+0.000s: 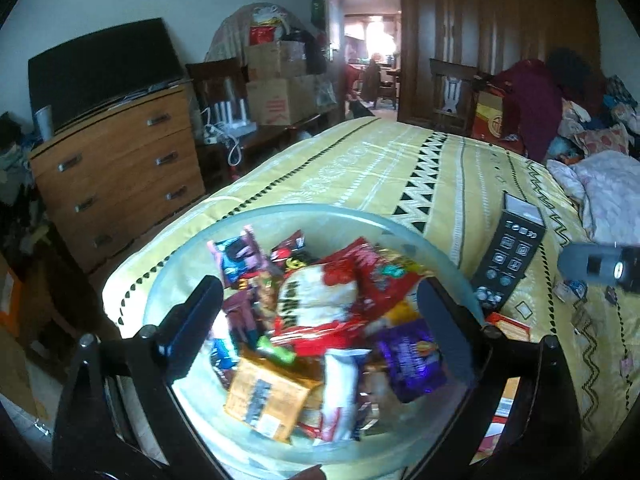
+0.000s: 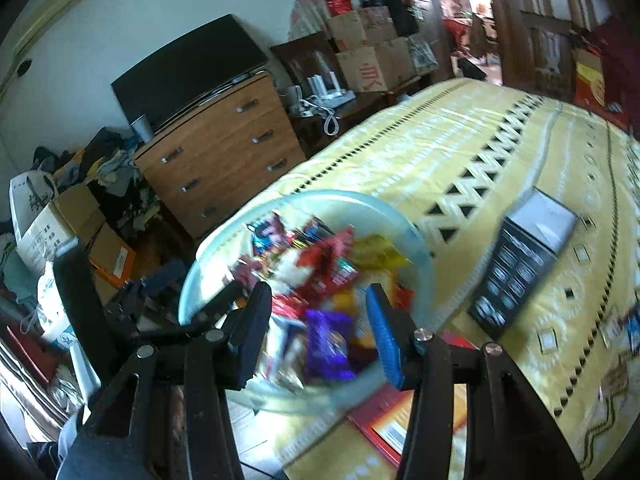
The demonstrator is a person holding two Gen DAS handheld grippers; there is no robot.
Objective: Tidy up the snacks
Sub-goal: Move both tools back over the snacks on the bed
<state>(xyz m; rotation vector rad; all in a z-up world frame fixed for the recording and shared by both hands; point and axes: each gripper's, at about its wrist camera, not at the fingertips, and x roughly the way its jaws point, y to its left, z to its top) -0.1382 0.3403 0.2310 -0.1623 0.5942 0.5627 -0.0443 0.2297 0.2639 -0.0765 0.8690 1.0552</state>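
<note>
Left gripper: jaws wide, nothing held, over bowl of snack packets on yellow bedspread. Right gripper: jaws part open, empty. Packet print blurred, unreadable. Beyond: black box, icons only.

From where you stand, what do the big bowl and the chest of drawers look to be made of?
The bowl looks like translucent pale-green plastic or glass: the bedspread shows through its wall. The chest of drawers looks like wood or wood-grain laminate, mid-brown with a smooth sheen, and its handles look metallic.
</note>
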